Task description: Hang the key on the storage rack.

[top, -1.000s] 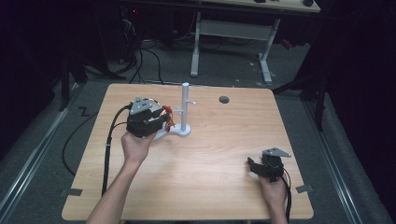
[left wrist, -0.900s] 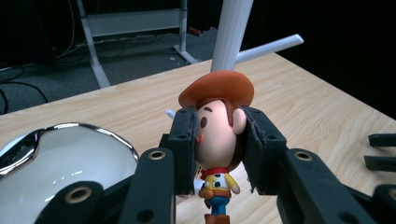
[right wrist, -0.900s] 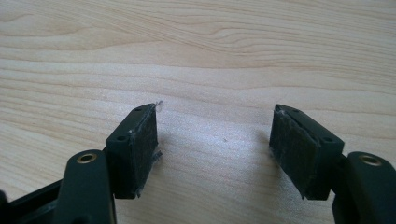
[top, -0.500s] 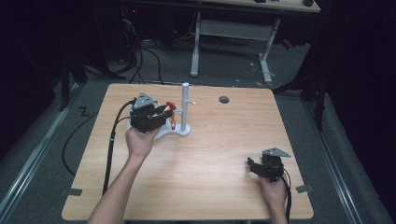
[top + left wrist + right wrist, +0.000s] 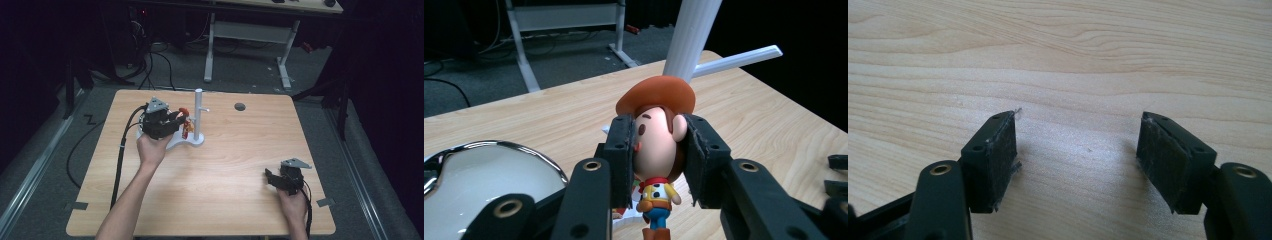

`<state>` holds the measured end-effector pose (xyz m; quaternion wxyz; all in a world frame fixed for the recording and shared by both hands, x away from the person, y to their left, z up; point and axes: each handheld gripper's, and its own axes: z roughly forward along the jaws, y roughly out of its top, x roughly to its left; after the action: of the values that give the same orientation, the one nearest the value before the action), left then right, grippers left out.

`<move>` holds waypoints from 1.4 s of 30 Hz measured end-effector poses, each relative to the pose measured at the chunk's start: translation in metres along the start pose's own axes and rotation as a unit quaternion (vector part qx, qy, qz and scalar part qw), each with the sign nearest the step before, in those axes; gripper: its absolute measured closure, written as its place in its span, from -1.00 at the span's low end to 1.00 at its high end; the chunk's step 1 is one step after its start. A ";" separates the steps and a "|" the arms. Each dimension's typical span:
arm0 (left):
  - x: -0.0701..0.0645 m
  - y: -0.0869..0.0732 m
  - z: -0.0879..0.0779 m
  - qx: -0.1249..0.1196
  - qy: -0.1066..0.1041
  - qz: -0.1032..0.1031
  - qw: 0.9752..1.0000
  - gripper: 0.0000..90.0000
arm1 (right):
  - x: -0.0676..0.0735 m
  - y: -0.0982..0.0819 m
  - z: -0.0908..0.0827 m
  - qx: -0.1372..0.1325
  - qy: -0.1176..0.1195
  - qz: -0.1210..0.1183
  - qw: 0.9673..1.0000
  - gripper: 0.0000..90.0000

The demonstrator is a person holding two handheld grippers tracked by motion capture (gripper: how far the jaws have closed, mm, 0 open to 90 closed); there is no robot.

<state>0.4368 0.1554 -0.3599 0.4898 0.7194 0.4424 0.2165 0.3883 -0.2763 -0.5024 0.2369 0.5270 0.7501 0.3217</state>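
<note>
While the left gripper [image 5: 658, 155] clamps the doll [image 5: 656, 145] by its head just beside the stand [image 5: 198, 120], bare desk [image 5: 240, 165] lies around; it has edged closer to the stand. The right gripper [image 5: 1078, 150] stays open, well apart.

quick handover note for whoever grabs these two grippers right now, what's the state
Left gripper: shut on the cowboy figure, pads on both sides of its head, held upright beside the white stand at the table's far left.
Right gripper: open, holding nothing, low over bare wood at the near right.
Done: figure is gripped.
Left: probably getting it onto the stand's side peg; it is not hanging there yet. How it would attach I cannot tell.
</note>
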 end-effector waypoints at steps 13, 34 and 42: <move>0.008 -0.016 -0.002 -0.008 0.014 -0.010 1.000 0.49 | 0.000 0.000 0.000 0.000 0.001 -0.001 1.000 -0.27; 0.006 -0.045 0.012 0.015 0.024 -0.011 1.000 0.49 | 0.000 0.000 0.000 0.000 0.000 -0.001 1.000 -0.27; 0.003 -0.055 0.023 0.025 0.022 -0.012 0.999 0.49 | 0.000 0.000 0.000 0.000 0.000 -0.001 1.000 -0.27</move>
<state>0.4321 0.1527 -0.4192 0.4643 0.7212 0.4667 0.2156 0.3881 -0.2759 -0.5024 0.2370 0.5261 0.7508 0.3215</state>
